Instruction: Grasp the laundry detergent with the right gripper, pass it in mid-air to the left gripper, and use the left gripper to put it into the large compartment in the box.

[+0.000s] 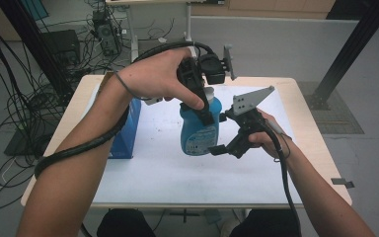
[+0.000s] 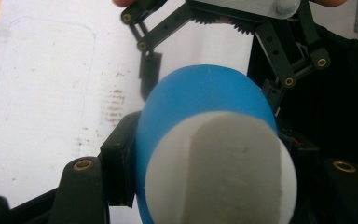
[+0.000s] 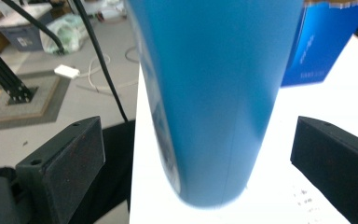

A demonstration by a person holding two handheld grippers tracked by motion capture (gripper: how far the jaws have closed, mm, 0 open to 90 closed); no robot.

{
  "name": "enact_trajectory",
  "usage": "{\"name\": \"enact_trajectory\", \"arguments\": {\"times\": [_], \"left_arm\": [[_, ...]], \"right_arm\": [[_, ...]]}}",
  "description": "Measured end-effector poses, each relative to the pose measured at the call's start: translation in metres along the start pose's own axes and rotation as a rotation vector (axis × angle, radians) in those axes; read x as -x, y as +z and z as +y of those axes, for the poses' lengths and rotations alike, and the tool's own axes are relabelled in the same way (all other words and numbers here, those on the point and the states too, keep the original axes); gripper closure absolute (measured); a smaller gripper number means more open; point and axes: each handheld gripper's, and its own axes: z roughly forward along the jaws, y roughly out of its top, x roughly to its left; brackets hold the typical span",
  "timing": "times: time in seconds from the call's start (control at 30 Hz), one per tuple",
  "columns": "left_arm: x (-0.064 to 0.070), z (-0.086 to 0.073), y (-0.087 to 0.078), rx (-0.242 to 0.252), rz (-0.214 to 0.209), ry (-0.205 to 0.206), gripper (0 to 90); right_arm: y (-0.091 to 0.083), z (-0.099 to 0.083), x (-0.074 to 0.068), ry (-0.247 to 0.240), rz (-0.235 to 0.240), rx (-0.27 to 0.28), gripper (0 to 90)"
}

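Blue bottle stands upright at frame centre, long axis vertical; left gripper clamps its white cap from above, while right gripper, jaws apart, straddles its lower body.

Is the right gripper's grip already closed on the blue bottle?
No: in the right gripper view both fingers stand clear of the blue bottle, with a gap on each side.

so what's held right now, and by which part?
The left gripper is shut on the blue bottle, clamping its upper body just below the white cap. The right gripper brackets the bottle's lower part, fingers open and apart from it.
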Motion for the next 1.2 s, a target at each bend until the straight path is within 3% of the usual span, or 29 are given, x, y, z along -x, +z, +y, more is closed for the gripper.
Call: {"name": "enact_trajectory", "arguments": {"times": [0.3,0.43,0.7,0.93,1.2], "left_arm": [[-0.003,-0.006,-0.003,-0.006,0.030,-0.051,37.7],[-0.006,-0.010,-0.004,-0.005,0.031,-0.068,37.7],[-0.010,-0.018,-0.009,-0.010,0.060,-0.150,37.7],[-0.014,-0.024,-0.013,-0.011,0.074,-0.201,37.7],[-0.015,-0.029,-0.023,-0.007,0.133,-0.259,37.7]], "right_arm": [[-0.010,-0.004,0.002,0.022,-0.039,-0.140,2.5],[-0.016,-0.005,0.002,0.028,-0.090,-0.209,2.6],[-0.026,-0.015,0.008,0.062,-0.178,-0.365,3.4],[-0.034,-0.024,0.013,0.094,-0.188,-0.433,3.5],[-0.041,-0.035,0.017,0.165,-0.211,-0.528,3.6]]}}
